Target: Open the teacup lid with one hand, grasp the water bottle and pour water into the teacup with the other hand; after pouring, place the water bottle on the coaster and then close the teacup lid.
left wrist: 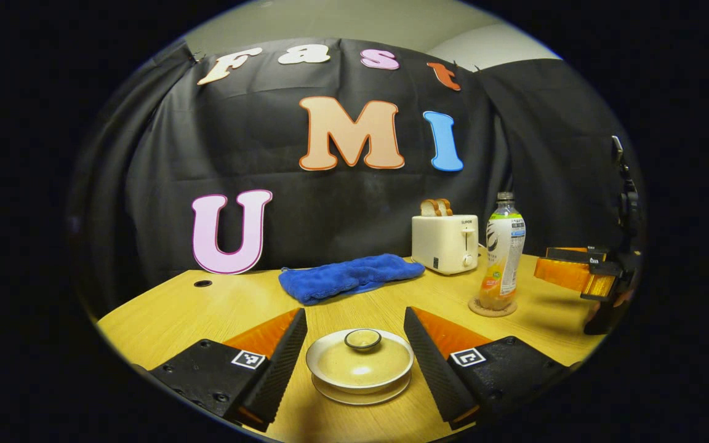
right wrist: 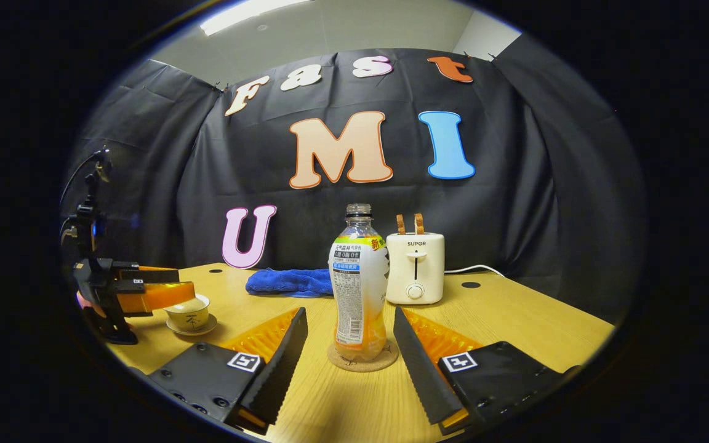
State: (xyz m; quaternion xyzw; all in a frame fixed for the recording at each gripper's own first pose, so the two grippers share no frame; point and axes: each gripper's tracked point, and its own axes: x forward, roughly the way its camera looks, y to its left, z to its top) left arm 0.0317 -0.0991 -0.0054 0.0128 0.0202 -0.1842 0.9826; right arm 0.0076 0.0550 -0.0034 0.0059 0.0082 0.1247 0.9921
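Note:
A cream teacup (left wrist: 360,369) stands on its saucer near the table's front edge, and the knobbed lid (left wrist: 362,339) sits on it. My left gripper (left wrist: 354,312) is open, one finger on each side of the cup and not touching it. The water bottle (right wrist: 359,283), holding orange liquid low down, stands upright on a round cork coaster (right wrist: 364,361). My right gripper (right wrist: 349,311) is open around the bottle with gaps on both sides. In the right gripper view the left gripper (right wrist: 145,289) hovers over the teacup (right wrist: 189,317). In the left gripper view the bottle (left wrist: 502,258) and the right gripper (left wrist: 576,271) are at right.
A white toaster (left wrist: 445,243) with two bread slices stands at the back of the wooden table (left wrist: 164,314), its cord (right wrist: 474,268) trailing right. A blue towel (left wrist: 348,277) lies folded beside it. Cable holes (left wrist: 202,283) mark the tabletop.

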